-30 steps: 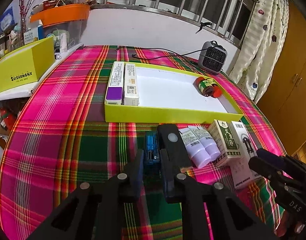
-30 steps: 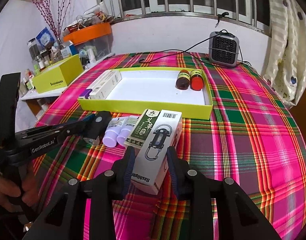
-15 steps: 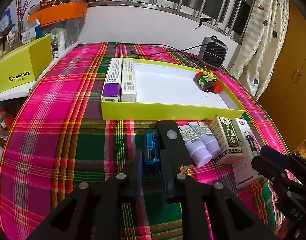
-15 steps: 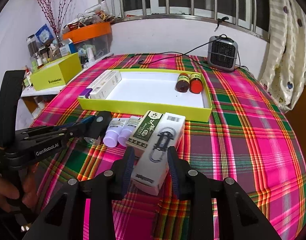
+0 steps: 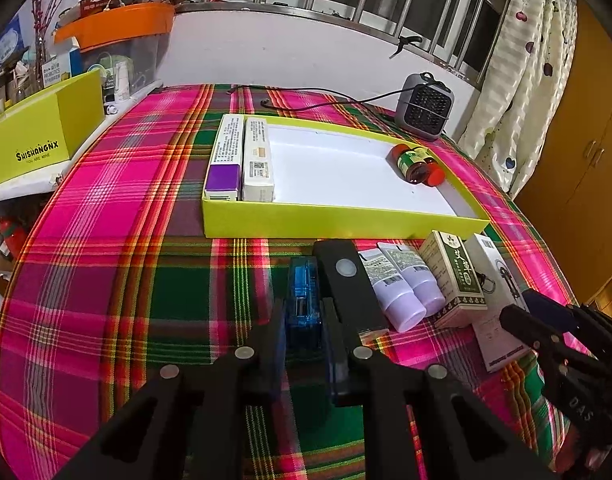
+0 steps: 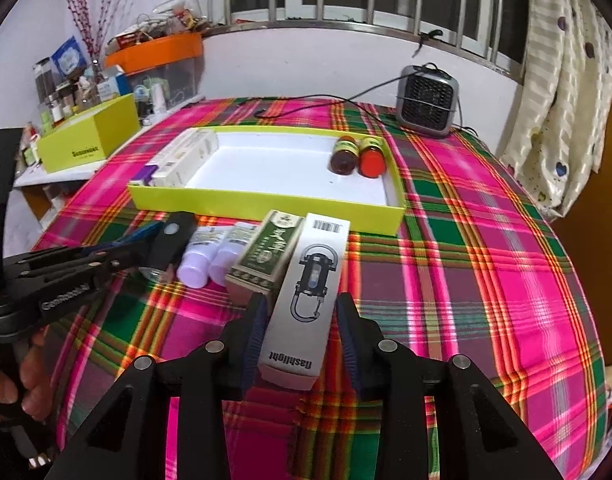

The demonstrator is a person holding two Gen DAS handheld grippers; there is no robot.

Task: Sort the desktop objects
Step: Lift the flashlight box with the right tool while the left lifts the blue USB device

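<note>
Left tongs [image 5: 304, 316] pinch a translucent blue plastic box [image 5: 303, 302]; right tongs [image 6: 301, 322], just opening, straddle the white cardboard flashlight carton [image 6: 306, 300] without pressing.

Counter cloth [image 6: 486, 240] was loud pink-green plaid with yellow lines. Tray [image 5: 346, 222] was lime outside, white inside. Flashlight box [image 6: 310, 280] white, tubes [image 5: 402, 300] lilac, herb box [image 6: 266, 252] dark green.

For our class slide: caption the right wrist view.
Right gripper straddles the white flashlight box, beside the yellow tray.
</note>
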